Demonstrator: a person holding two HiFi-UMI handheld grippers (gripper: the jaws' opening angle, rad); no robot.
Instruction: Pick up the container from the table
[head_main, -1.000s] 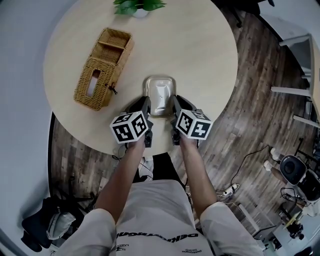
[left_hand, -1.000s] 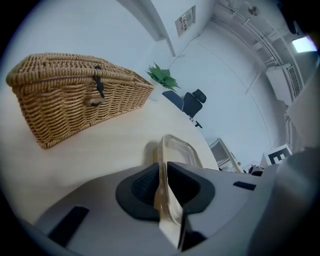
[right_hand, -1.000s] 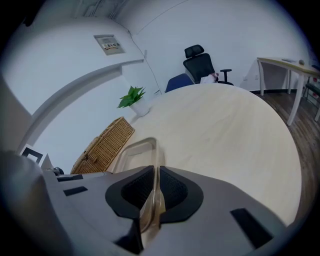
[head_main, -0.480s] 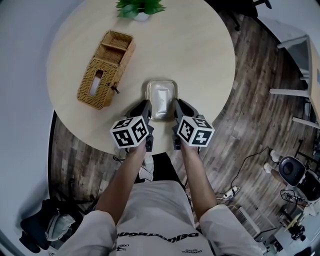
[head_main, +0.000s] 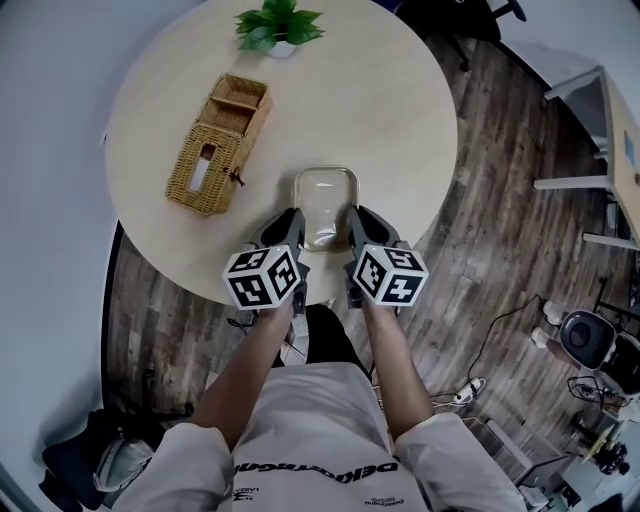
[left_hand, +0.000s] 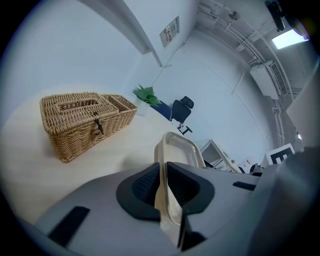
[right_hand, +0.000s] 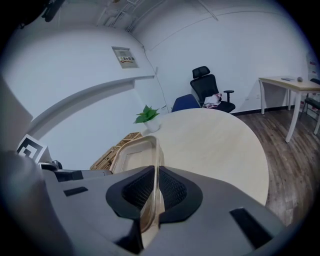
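1. Clamping tight on the left: the left gripper (left_hand: 164, 186) has its dark pads pinched on the thin left rim of the container (left_hand: 181, 149). The jaws stand narrow and have just been closing onto it.
2. Same story on the right. The right gripper (right_hand: 154, 194) bites the opposite rim, which stands edge-on between its pads. Its jaws are narrow too and have also just been closing.
3. The clear container is slung between the two grippers, over the near part of the round table (head_main: 400, 120).
4. Its long axis points straight away from the person, towards the plant (head_main: 278, 22). Each gripper has a long side close to the near end, and neither hand is nearer.
5. My read is that the far end juts well beyond the pads, so the hands will need to rise evenly or it may droop.
6. From above, the marker cubes cover the container's near end, and no view shows its underside. I cannot tell whether it is clear of the tabletop or holds anything.
7. The wicker basket (head_main: 218, 145) sits well apart on the left.
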